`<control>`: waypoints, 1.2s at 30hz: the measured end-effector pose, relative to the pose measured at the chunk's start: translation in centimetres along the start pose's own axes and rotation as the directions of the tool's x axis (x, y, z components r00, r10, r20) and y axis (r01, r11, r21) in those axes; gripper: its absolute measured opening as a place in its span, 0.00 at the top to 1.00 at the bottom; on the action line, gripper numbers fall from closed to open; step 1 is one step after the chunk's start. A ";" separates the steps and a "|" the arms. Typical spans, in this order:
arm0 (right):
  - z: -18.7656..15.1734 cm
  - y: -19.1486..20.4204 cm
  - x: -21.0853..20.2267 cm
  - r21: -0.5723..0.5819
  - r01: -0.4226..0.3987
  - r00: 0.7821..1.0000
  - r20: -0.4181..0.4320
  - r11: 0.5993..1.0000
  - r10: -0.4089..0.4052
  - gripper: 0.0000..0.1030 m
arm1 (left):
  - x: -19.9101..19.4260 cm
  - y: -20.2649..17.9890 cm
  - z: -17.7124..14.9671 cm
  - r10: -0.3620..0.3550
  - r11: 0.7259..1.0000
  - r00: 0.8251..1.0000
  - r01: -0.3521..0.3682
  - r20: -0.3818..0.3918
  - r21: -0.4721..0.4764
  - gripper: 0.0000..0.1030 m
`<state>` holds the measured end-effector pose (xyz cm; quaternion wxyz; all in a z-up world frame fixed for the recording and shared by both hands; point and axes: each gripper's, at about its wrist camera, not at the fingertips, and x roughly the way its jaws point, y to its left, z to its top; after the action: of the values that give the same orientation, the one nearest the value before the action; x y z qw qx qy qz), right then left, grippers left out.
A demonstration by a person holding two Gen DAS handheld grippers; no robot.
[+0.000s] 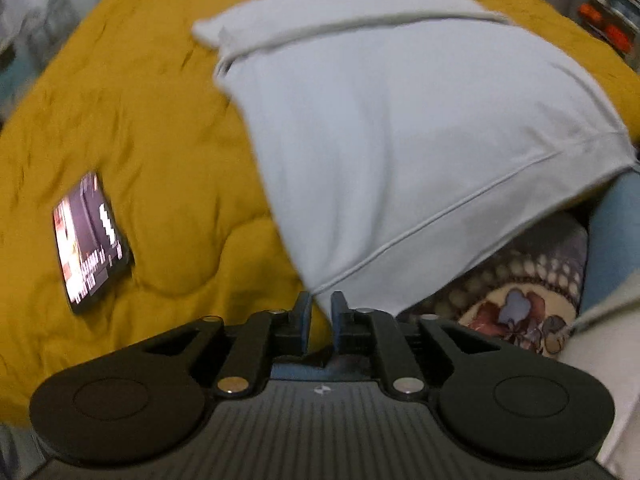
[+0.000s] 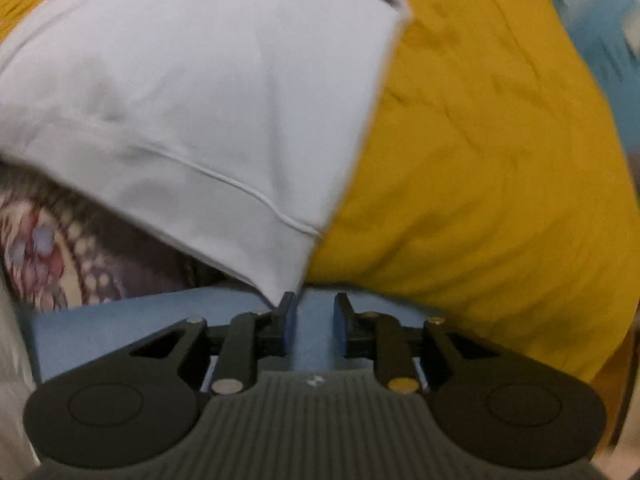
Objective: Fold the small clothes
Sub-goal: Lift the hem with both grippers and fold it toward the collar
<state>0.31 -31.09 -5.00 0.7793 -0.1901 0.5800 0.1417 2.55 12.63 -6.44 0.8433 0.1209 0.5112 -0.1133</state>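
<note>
A pale grey-white garment [image 1: 400,128] lies on a mustard yellow quilt [image 1: 140,120], its hemmed lower edge lifted off the bed. My left gripper [image 1: 321,300] is at the hem's left corner with a narrow gap between its blue pads; the corner lies just above the tips and I cannot tell if it is pinched. In the right wrist view the same garment [image 2: 192,100] fills the upper left. My right gripper [image 2: 314,300] is open, and the hem's right corner touches its left fingertip [image 2: 286,300].
A phone [image 1: 90,240] with a lit screen lies on the quilt at the left. A flower-patterned fabric [image 1: 516,304] shows under the raised hem, with pale blue cloth [image 2: 160,316] beside it. Shelves [image 1: 608,12] stand at the far right.
</note>
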 end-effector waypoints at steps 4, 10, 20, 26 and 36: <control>0.5 2.6 -2.7 -0.146 -0.022 0.993 0.111 0.989 0.039 0.62 | -1.4 -2.8 0.2 -0.013 0.983 0.998 0.002 0.058 0.181 0.52; 1.1 5.1 -2.4 -0.326 0.022 0.984 0.176 0.945 0.038 0.49 | 1.1 -6.7 -1.2 -0.009 0.903 0.999 -0.008 0.037 0.429 0.35; 1.1 5.5 0.8 -0.435 0.024 0.991 0.132 0.900 0.037 0.42 | 7.0 -9.9 -4.4 0.179 0.682 0.974 -0.223 0.137 0.697 0.25; 0.3 5.6 1.9 -0.479 0.044 0.992 0.126 0.876 0.019 0.42 | 8.8 -10.8 -5.5 0.291 0.592 0.924 -0.376 0.247 0.713 0.60; -1.1 6.3 1.7 -0.550 0.095 0.989 0.147 0.830 -0.016 0.42 | 2.6 -8.7 -3.5 0.163 0.795 0.963 -0.257 0.214 0.549 0.93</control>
<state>-2.96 -26.05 -7.73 0.7319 -0.4149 0.4536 0.2941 -1.93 5.36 -11.08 0.8125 0.4151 0.3694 -0.1761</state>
